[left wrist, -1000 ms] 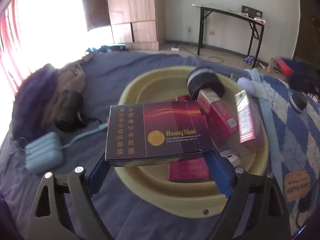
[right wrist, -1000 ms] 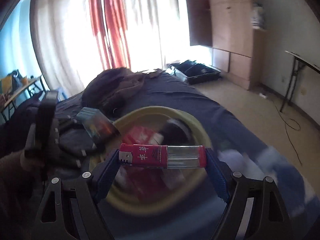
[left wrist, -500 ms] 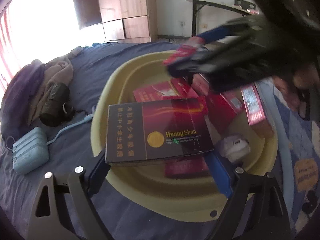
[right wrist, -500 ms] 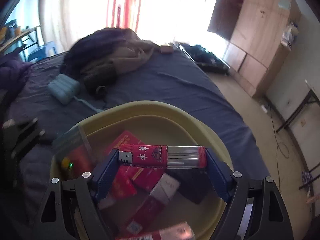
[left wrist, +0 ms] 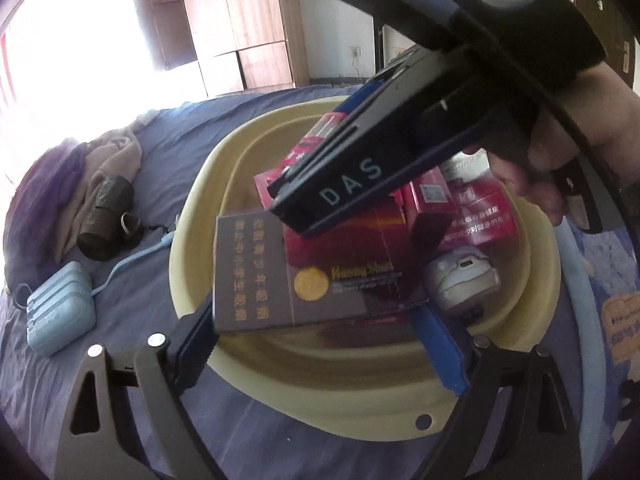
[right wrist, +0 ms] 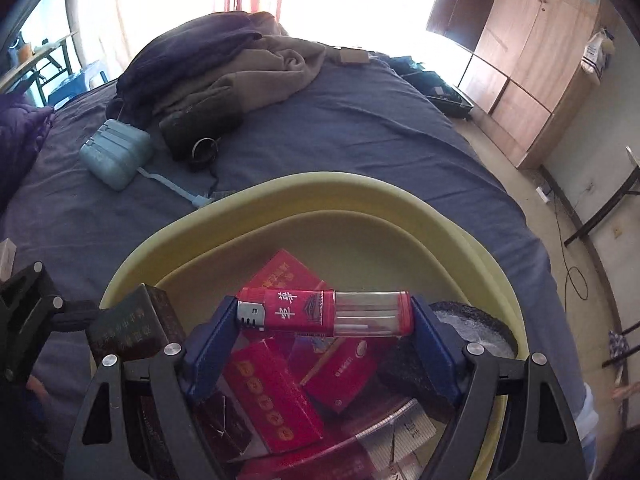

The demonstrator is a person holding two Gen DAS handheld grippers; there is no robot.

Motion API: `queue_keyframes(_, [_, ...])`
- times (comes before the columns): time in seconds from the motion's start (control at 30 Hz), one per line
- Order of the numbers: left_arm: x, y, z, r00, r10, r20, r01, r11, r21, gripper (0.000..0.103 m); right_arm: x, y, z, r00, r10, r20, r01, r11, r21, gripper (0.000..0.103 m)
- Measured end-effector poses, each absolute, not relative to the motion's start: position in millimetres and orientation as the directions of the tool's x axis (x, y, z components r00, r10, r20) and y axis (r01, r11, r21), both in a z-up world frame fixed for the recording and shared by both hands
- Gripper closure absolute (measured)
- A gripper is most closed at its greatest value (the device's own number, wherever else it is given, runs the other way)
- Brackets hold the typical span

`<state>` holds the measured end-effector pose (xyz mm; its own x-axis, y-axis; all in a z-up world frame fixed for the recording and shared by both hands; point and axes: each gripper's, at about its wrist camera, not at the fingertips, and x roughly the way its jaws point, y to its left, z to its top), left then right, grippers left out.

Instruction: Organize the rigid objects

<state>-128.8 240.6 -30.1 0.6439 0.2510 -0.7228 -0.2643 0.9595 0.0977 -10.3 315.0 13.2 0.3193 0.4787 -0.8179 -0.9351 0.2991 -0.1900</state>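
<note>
While over the basin (right wrist: 248,204), both jaws tilted downward, loaded.

Basin (right wrist: 280,200): smooth matt pale-yellow plastic. Lighter (right wrist: 324,314): glossy plastic, red printed half, clear half, metal cap. Dark carton (left wrist: 312,276): glossy printed card. Red packs (right wrist: 276,396): shiny card. Bed sheet (right wrist: 340,128): matt blue cloth, creased. Wardrobe (right wrist: 532,48): wood-grain panels. Gripper fingers (right wrist: 434,352): blue, matt, probably plastic.
</note>
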Motion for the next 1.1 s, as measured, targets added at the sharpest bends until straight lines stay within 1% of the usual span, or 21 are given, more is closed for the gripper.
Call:
queue_keyframes(0.07, [-130.9, 236.0, -29.1, 0.642, 0.254, -0.723, -0.261, 0.96, 0.105, 0.011, -9.6, 312.3, 14.8, 0.311, 0.484, -0.818, -0.936, 0.306, -0.175, 0.019])
queue_keyframes(0.13, [-132.8, 234.6, -26.7, 0.637, 0.249, -0.73, -0.257, 0.961, 0.103, 0.008, -10.5, 304.5, 24.2, 0.281, 0.527, -0.802, -0.942, 0.312, -0.125, 0.011])
queue_keyframes(0.17, [-135.2, 234.9, -22.1, 0.627, 0.248, -0.738, -0.26, 0.96, 0.103, 0.005, -11.1, 296.0, 34.4, 0.27, 0.559, -0.784, -0.944, 0.315, -0.101, 0.003])
queue_keyframes(0.2, [-138.2, 236.0, -17.7, 0.616, 0.261, -0.743, -0.278, 0.955, 0.104, 0.004, -10.9, 288.4, 45.0, 0.264, 0.599, -0.756, -0.944, 0.321, -0.075, 0.0])
queue_keyframes(0.23, [-144.4, 238.8, -8.8, 0.614, 0.267, -0.743, -0.307, 0.948, 0.087, 0.0, -9.9, 278.1, 57.6, 0.261, 0.645, -0.718, -0.942, 0.333, -0.044, 0.0])
queue_keyframes(0.33, [-160.0, 241.8, 16.3, 0.656, 0.246, -0.714, -0.332, 0.943, 0.02, 0.0, -0.9, 235.9, 92.2, 0.276, 0.75, -0.602, -0.923, 0.381, 0.052, 0.0])
queue_keyframes(0.4, [-164.8, 240.3, 31.2, 0.682, 0.234, -0.693, -0.332, 0.943, -0.008, 0.0, 8.2, 192.6, 111.3, 0.313, 0.788, -0.531, -0.891, 0.437, 0.123, 0.0])
queue_keyframes(0.47, [-165.8, 236.7, 46.8, 0.724, 0.203, -0.659, -0.314, 0.948, -0.053, 0.0, 16.9, 130.0, 125.9, 0.382, 0.794, -0.473, -0.834, 0.516, 0.193, 0.0])
queue_keyframes(0.5, [-162.8, 231.2, 54.2, 0.745, 0.172, -0.644, -0.286, 0.955, -0.076, 0.0, 19.9, 103.0, 129.0, 0.404, 0.785, -0.469, -0.813, 0.544, 0.209, 0.0])
queue_keyframes(0.57, [-147.7, 221.0, 60.4, 0.756, 0.133, -0.641, -0.244, 0.966, -0.088, 0.0, 25.7, 39.2, 133.4, 0.504, 0.719, -0.479, -0.747, 0.641, 0.177, 0.0])
queue_keyframes(0.67, [-114.0, 191.8, 62.8, 0.744, 0.034, -0.667, -0.172, 0.975, -0.142, 0.0, 35.9, -56.5, 125.1, 0.635, 0.591, -0.497, -0.61, 0.779, 0.147, 0.0])
queue_keyframes(0.73, [-100.9, 173.5, 66.7, 0.746, -0.034, -0.665, -0.125, 0.974, -0.191, 0.0, 38.9, -117.0, 107.8, 0.67, 0.544, -0.505, -0.526, 0.828, 0.194, 0.0])
queue_keyframes(0.8, [-85.9, 145.9, 79.0, 0.772, -0.105, -0.627, -0.083, 0.961, -0.263, 0.0, 40.4, -171.1, 85.5, 0.698, 0.523, -0.489, -0.452, 0.852, 0.266, 0.0])
queue_keyframes(0.87, [-68.2, 117.1, 94.5, 0.794, -0.176, -0.582, -0.041, 0.939, -0.34, 0.0, 41.1, -202.6, 65.1, 0.718, 0.511, -0.473, -0.391, 0.858, 0.333, 0.0])
queue_keyframes(0.9, [-59.2, 101.9, 101.4, 0.795, -0.207, -0.571, -0.015, 0.933, -0.359, 0.0, 42.6, -224.4, 49.6, 0.735, 0.52, -0.436, -0.361, 0.843, 0.398, 0.0])
queue_keyframes(0.93, [-49.3, 85.3, 109.4, 0.792, -0.24, -0.561, 0.01, 0.924, -0.382, 0.0, 41.9, -235.3, 40.7, 0.757, 0.515, -0.403, -0.344, 0.838, 0.424, 0.0])
queue_keyframes(0.97, [-41.1, 72.5, 116.0, 0.791, -0.267, -0.55, 0.035, 0.918, -0.395, 0.0, 39.4, -241.9, 31.3, 0.792, 0.482, -0.374, -0.321, 0.851, 0.416, 0.0])
queue_keyframes(1.03, [-30.2, 53.6, 125.3, 0.808, -0.274, -0.521, 0.069, 0.923, -0.378, 0.0, 39.1, -243.1, 16.6, 0.826, 0.434, -0.36, -0.328, 0.889, 0.318, 0.0])
queue_keyframes(1.07, [-27.5, 49.4, 125.3, 0.819, -0.246, -0.518, 0.055, 0.933, -0.356, 0.0, 36.3, -240.8, 9.9, 0.836, 0.421, -0.353, -0.341, 0.901, 0.267, 0.0])
queue_keyframes(1.1, [-26.5, 49.1, 121.8, 0.831, -0.203, -0.518, 0.022, 0.942, -0.334, 0.0, 37.0, -238.4, 3.7, 0.831, 0.417, -0.367, -0.344, 0.905, 0.248, 0.0])
